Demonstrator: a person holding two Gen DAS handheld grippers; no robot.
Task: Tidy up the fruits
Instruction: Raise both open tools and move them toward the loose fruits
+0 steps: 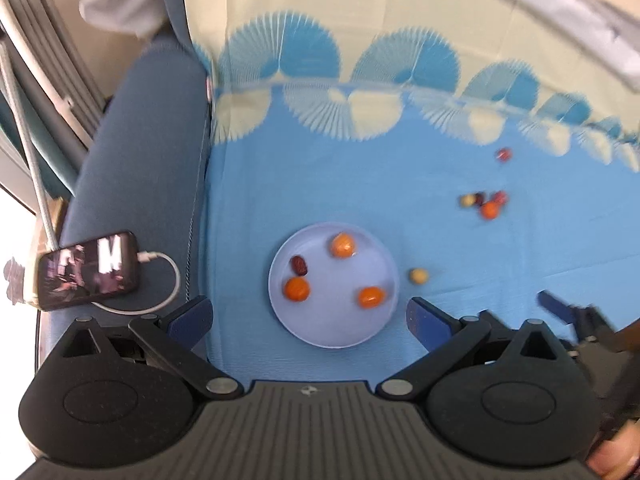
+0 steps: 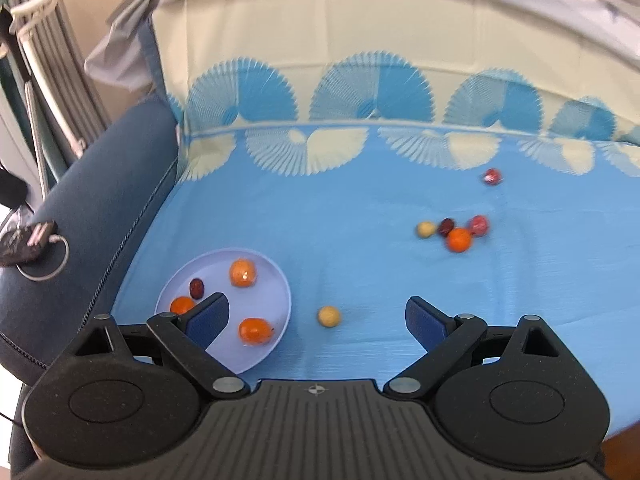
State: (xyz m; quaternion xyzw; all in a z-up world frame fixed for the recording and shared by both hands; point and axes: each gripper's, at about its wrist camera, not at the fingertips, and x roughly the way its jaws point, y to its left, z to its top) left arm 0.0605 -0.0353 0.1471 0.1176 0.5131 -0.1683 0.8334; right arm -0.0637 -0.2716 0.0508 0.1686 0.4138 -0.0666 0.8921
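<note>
Plate [image 1: 280, 280] near cloth's [image 1: 360, 184] left edge, open cloth rightward; both tools, left [image 1: 308, 316] and right [image 2: 316, 320], spread wide (nothing held).

Left gripper [image 1: 308, 316], right gripper [image 2: 316, 322]: black ribbed bodies, blue-padded jaws, silver pivot screws.

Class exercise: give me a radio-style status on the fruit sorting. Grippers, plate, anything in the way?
Left gripper open, empty; right gripper open, empty. Round pale lilac plate holds three oranges, one dark red date. Small yellow fruit loose beside plate. Nothing blocking.

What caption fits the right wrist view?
Open tool above blue cloth, plate holding four fruits.
</note>
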